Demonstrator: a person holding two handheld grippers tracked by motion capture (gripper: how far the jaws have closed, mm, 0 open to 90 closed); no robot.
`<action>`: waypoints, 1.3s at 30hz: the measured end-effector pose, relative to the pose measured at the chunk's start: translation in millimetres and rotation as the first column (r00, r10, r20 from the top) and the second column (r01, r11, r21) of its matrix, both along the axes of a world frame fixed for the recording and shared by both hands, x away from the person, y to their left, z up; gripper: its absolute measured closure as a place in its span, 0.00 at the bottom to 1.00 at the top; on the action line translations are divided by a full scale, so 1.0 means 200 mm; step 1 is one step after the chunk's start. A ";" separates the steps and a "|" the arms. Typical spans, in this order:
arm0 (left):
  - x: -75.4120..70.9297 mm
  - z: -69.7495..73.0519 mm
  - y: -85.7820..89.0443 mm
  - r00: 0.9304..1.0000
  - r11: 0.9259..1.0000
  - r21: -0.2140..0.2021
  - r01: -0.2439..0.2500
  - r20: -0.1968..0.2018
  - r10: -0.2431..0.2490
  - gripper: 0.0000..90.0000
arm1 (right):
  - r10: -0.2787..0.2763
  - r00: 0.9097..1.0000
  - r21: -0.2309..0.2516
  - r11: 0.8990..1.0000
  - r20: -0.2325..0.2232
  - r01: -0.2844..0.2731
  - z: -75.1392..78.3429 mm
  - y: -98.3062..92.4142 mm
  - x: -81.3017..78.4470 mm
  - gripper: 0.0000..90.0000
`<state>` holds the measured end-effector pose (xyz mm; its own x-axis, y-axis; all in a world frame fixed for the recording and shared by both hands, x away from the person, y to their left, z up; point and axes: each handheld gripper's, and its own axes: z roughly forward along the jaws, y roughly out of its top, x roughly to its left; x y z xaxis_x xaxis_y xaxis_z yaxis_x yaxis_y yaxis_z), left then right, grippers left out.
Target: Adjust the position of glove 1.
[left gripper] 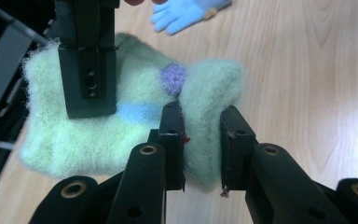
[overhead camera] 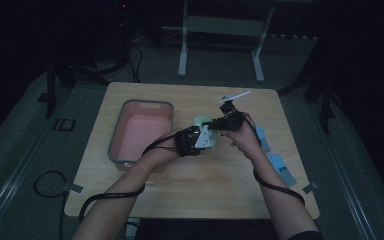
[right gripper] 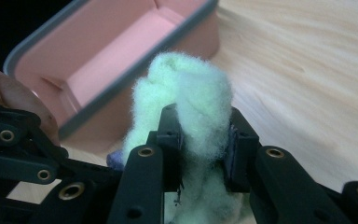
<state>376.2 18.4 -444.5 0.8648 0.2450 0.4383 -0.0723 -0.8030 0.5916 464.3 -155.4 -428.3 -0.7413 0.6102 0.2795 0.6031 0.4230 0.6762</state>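
High view shows both hands lifted above the table (overhead camera: 145, 210), a fuzzy green sock (overhead camera: 200, 121) stretched between them. Left hand-held gripper (left gripper: 201, 140) is clamped on one folded edge, right hand-held gripper (right gripper: 203, 140) is clamped on the other end, probably to pull it flat or fold it. Just beyond the right hand-held gripper waits the pink bin (right gripper: 121, 51), likely its destination.
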 end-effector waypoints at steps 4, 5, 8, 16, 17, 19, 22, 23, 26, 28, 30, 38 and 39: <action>0.00 0.03 0.07 1.000 1.000 0.010 -0.018 0.011 0.018 0.83 | 0.017 1.000 0.002 1.000 0.013 -0.017 0.04 0.08 0.01 0.80; -0.01 0.03 0.09 1.000 1.000 0.012 -0.021 0.014 0.020 0.83 | 0.020 1.000 0.001 1.000 0.014 -0.020 0.05 0.10 0.01 0.80; -0.01 0.05 0.15 0.999 0.999 0.013 -0.034 0.021 0.034 0.83 | 0.034 0.999 0.004 0.999 0.020 -0.034 0.07 0.17 0.01 0.80; -0.02 0.10 0.32 0.997 0.996 0.036 -0.078 0.032 0.076 0.83 | 0.081 0.996 0.000 0.997 0.035 -0.081 0.13 0.37 0.03 0.80; -0.02 0.10 0.34 0.996 0.996 0.035 -0.082 0.031 0.081 0.83 | 0.086 0.996 0.002 0.996 0.036 -0.086 0.14 0.39 0.03 0.80; -0.03 0.11 0.38 0.995 0.995 0.040 -0.095 0.031 0.094 0.83 | 0.096 0.995 -0.002 0.995 0.039 -0.096 0.15 0.45 0.03 0.80; -0.04 0.11 0.46 0.995 0.994 0.043 -0.100 0.032 0.098 0.83 | 0.123 0.991 -0.017 0.992 0.047 -0.122 0.15 0.53 0.03 0.80; -0.04 0.11 0.49 0.994 0.994 0.037 -0.106 0.031 0.105 0.83 | 0.129 0.990 -0.017 0.992 0.051 -0.129 0.16 0.56 0.03 0.80; -0.05 0.11 0.57 0.992 0.991 0.045 -0.125 0.029 0.124 0.83 | 0.139 0.989 -0.002 0.990 0.041 -0.139 0.16 0.63 0.04 0.80; -0.05 0.10 0.62 0.991 0.990 0.051 -0.134 0.024 0.133 0.83 | 0.148 0.988 0.001 0.989 0.035 -0.148 0.15 0.69 0.05 0.80; -0.05 0.09 0.66 0.990 0.988 0.059 -0.144 0.017 0.143 0.83 | 0.163 0.986 -0.004 0.987 0.032 -0.163 0.13 0.76 0.05 0.80; 0.00 -0.05 0.78 0.985 0.983 0.094 -0.161 -0.054 0.166 0.82 | 0.178 0.984 -0.025 0.984 -0.016 -0.178 -0.03 0.92 0.11 0.80; 0.01 -0.07 0.78 0.983 0.982 0.095 -0.164 -0.062 0.170 0.82 | 0.177 0.984 -0.036 0.983 -0.025 -0.178 -0.06 0.94 0.12 0.80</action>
